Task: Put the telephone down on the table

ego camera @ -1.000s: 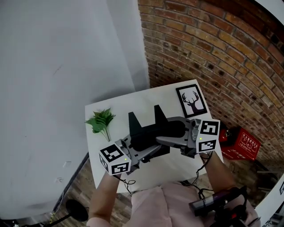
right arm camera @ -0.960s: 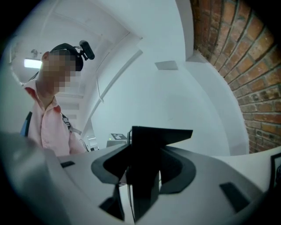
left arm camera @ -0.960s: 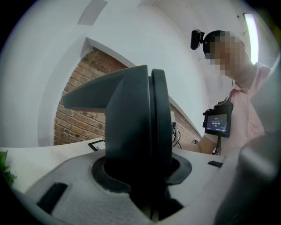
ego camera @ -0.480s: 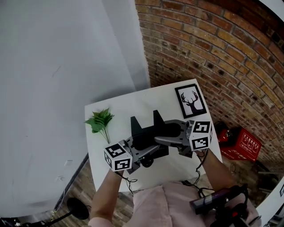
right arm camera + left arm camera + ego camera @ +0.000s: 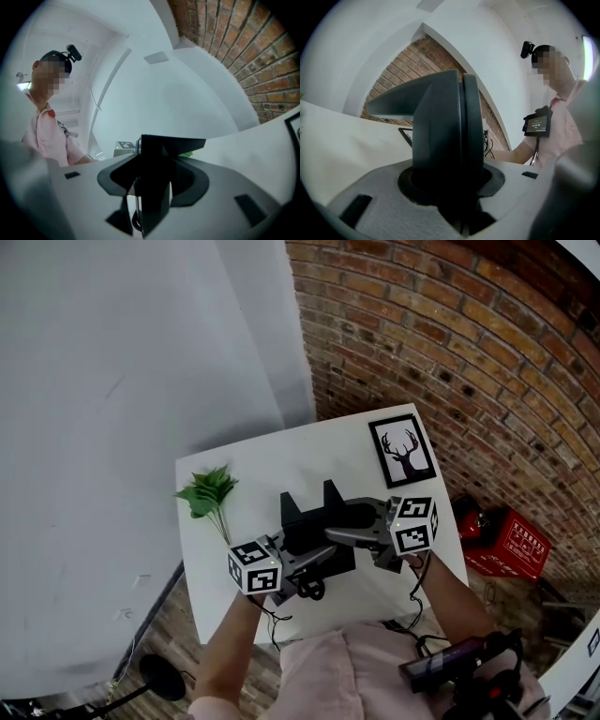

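1. A white tabletop [image 5: 253, 465] stands in a corner between a brick wall [image 5: 450, 334] and a plain white wall [image 5: 141, 381].
2. The telephone [image 5: 309, 521], black and angular, is over the middle of the tabletop, carried between both grippers. Whether its base touches the surface cannot be told.
3. The left gripper [image 5: 298, 561] grips the telephone's left end, its jaws closed partway on the dark body, which fills the left gripper view.
4. The right gripper [image 5: 352, 532] grips the right end, its jaws pressed against a thin black upright edge.
5. A green leafy sprig [image 5: 208, 493] lies near the tabletop's left edge, apart from the telephone.
6. A framed deer picture [image 5: 403, 449] lies at the far right corner.
7. A red crate [image 5: 506, 545] sits on the floor beyond the tabletop's right side.
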`<state>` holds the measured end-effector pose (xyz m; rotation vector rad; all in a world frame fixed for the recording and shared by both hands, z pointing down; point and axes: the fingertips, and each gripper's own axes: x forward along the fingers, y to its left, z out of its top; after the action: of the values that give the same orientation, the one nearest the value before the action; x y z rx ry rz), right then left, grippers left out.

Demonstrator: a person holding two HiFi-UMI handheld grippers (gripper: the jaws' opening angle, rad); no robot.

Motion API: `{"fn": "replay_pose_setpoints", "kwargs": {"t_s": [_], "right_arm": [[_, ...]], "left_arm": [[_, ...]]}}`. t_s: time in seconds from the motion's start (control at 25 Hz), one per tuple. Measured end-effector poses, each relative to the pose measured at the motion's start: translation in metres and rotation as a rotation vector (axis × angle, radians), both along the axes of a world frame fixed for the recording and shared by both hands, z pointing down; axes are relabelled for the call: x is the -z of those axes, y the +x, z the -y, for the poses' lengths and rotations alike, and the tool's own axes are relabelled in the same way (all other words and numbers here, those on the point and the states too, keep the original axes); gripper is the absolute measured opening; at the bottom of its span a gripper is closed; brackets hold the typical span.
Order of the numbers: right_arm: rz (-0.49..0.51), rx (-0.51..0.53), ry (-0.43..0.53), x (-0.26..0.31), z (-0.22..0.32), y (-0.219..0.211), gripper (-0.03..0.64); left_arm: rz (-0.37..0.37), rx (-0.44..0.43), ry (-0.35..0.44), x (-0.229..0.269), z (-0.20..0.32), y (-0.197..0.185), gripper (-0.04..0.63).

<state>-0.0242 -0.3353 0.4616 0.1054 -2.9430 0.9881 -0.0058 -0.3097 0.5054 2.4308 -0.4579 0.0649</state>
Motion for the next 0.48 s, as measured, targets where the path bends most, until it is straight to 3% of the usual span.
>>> {"fn": "replay_pose_setpoints", "kwargs": {"t_s": [0.48], "right_arm": [[-0.033, 0.013, -0.073, -0.034, -0.004, 0.003, 0.196]], "left_arm": [[-0.024, 0.013, -0.073, -0.032, -0.006, 0.005, 0.169]]}}
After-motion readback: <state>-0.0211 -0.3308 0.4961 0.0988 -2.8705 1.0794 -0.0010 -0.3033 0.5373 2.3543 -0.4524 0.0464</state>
